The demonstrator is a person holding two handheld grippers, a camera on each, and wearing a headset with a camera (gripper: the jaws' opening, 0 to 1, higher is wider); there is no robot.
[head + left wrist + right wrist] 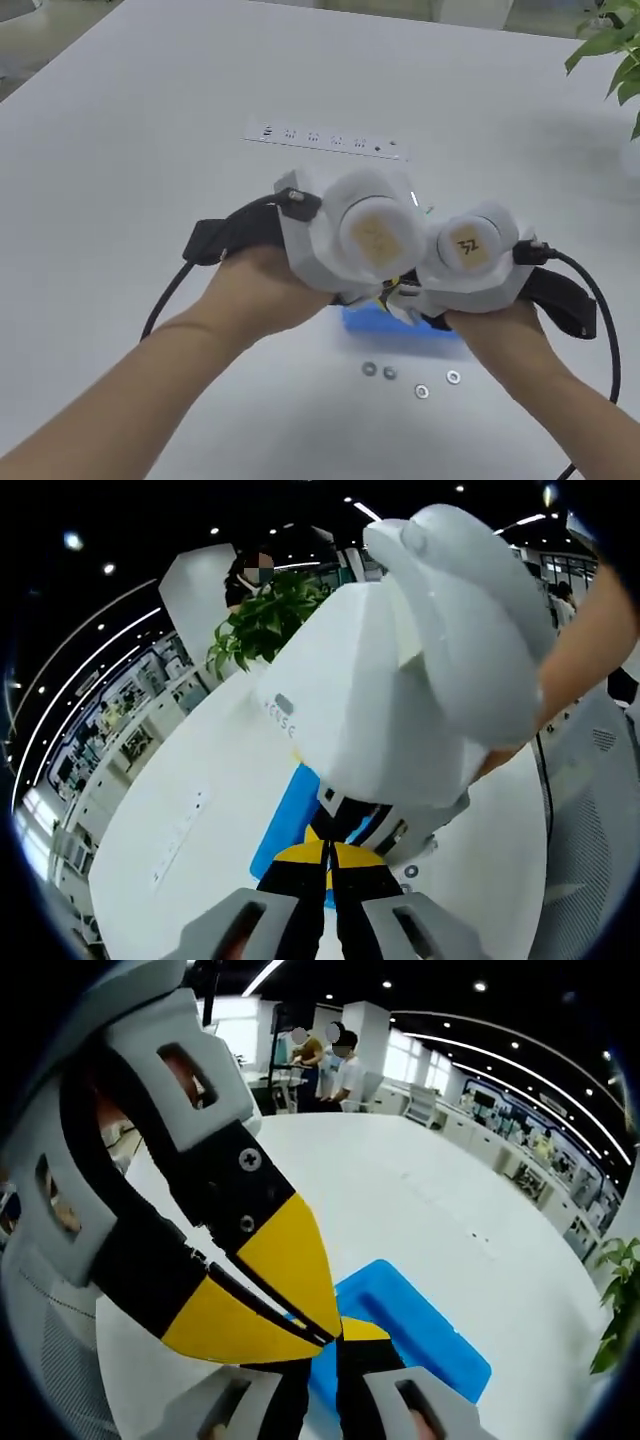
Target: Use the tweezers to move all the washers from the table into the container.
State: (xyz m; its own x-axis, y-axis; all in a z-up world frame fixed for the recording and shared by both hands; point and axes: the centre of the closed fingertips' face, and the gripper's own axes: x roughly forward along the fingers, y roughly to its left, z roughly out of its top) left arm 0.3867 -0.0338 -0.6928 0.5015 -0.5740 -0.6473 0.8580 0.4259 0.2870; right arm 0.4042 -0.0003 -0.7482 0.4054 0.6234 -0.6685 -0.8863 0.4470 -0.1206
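Head view: 4 washers lay loose on the table, in a short row just on the near side of the blue container. So at least 4 were left to move. My read: the job was early on or mid-way, and no washer was being carried as far as could be seen. The left tool and right tool sat huddled tip to tip right over the container. Their white bodies covered most of it, so its inside couldn't be checked for washers already dropped in. The tweezers couldn't be made out here.

Left gripper view: the left tool's own yellow-tipped jaws were pressed together, i.e. closed, w/ nothing clearly between them. The right tool's body blocked most of the scene. A blue strip of container showed behind it.

Right gripper view: the left tool's jaws sat at left, shut w/ a thin dark line between them. That was poss. the tweezers, but couldn't tell. One tip of the right tool's own jaws was hidden behind the left tool's jaw, so couldn't tell if it was open or closed. The container lay under the tips, w/ its contents unreadable.
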